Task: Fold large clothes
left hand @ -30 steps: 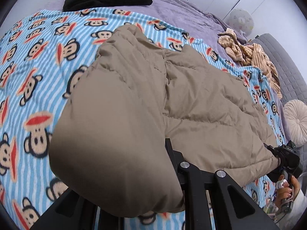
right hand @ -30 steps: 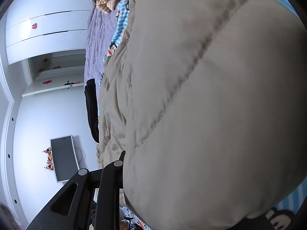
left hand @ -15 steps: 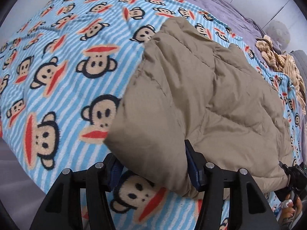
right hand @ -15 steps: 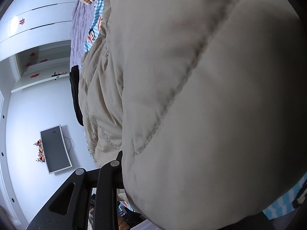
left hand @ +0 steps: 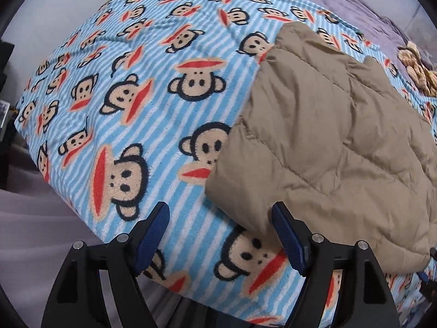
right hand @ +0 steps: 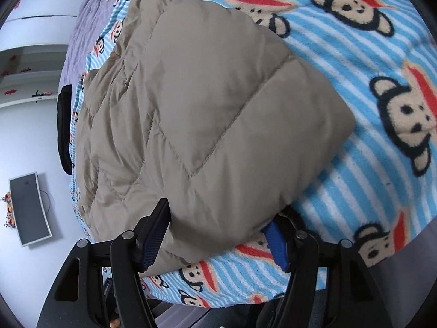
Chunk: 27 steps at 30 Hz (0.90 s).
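**Puffer jacket lies folded on the monkey blanket, both grippers spread**

Puffer jacket [left hand: 327,147], tan and quilted, lies folded on a fleece blanket [left hand: 142,114] striped blue and white and printed all over with cartoon monkey faces with red mouths. The blanket covers the near part of a bed; beyond it shows a purple bedspread [left hand: 352,8].

Left gripper [left hand: 220,235] points steeply down at the blanket, its blue-padded fingers [left hand: 153,232] wide apart. Its jaws have just been opening. A corner of the jacket sits between them beside the right-side pad, but nothing is pinched.

Right gripper [right hand: 215,235] has its jaws spread too, having just been opening. The near folded edge of the jacket bulges between them and hides part of the right-side pad [right hand: 275,243]; the left-side pad lies against the fabric without squeezing it.

At the far end of the bed lies a black garment [right hand: 64,128], and a tan striped knitted garment [left hand: 418,68] is bunched on the purple cover. On the white wall hangs a dark flat screen [right hand: 30,207]. Small red decorations dot the wardrobe doors, too small to read. No container shows in either view, and no readable writing or brand label appears on the jacket or blanket.
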Tool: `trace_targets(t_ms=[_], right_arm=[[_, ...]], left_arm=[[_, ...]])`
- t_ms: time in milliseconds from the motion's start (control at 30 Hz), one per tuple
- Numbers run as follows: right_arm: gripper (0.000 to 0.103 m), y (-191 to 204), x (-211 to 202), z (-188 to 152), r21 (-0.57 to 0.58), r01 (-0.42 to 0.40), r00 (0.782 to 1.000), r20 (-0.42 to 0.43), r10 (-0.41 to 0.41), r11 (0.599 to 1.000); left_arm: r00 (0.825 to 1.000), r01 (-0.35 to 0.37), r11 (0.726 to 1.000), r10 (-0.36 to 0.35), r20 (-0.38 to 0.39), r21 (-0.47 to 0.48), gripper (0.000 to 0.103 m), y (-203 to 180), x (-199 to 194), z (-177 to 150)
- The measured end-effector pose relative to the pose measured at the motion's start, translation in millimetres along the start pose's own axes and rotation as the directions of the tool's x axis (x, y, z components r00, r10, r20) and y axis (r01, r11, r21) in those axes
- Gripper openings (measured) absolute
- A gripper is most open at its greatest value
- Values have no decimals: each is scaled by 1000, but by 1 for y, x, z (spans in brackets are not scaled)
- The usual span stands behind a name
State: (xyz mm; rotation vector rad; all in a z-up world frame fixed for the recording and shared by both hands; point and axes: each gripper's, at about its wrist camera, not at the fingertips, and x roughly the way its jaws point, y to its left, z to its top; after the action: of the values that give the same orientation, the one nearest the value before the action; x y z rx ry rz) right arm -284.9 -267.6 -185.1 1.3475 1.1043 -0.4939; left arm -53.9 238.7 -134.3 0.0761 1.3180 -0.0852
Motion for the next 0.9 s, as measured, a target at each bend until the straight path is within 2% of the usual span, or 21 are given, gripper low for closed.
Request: trace_targets(t_ms=[133, 200, 333, 367, 400, 433, 500, 733, 800, 900], right_arm=[[72, 20, -9, -17, -118, 60, 998, 0, -61, 991], [76, 27, -12, -21, -155, 62, 998, -2, -63, 986], [76, 36, -16, -35, -186, 55, 998, -19, -59, 981], [76, 38, -14, -33, -194, 55, 998, -22, -60, 979], [76, 39, -14, -34, -205, 57, 998, -23, -63, 977], [77, 40, -16, -35, -219, 59, 998, -22, -65, 974], [79, 44, -16, -39, -244, 61, 997, -20, -68, 968], [80, 62, -22, -47, -316, 67, 997, -9, -74, 946], [90, 65, -25, -50, -338, 71, 997, -5, -78, 939], [90, 67, -31, -55, -377, 88, 996, 4, -94, 922]], left_arm=[[1000, 29, 998, -28, -4, 65, 78, -14, -15, -5], [1000, 26, 996, -27, 3, 79, 78, -20, -23, -7], [1000, 14, 995, -15, 18, 96, 79, -25, -33, -13], [1000, 16, 995, -18, 18, 96, 83, -26, -35, -15], [1000, 17, 995, -19, 16, 94, 101, -26, -36, -15], [1000, 10, 996, -13, 23, 91, 103, -27, -39, -16], [999, 6, 995, -10, 37, 101, 103, -28, -45, -18], [998, 6, 993, -13, 57, 114, 103, -38, -61, -22], [998, 4, 993, -12, 63, 114, 103, -43, -65, -25], [998, 2, 993, -9, 63, 119, 103, -49, -70, -31]])
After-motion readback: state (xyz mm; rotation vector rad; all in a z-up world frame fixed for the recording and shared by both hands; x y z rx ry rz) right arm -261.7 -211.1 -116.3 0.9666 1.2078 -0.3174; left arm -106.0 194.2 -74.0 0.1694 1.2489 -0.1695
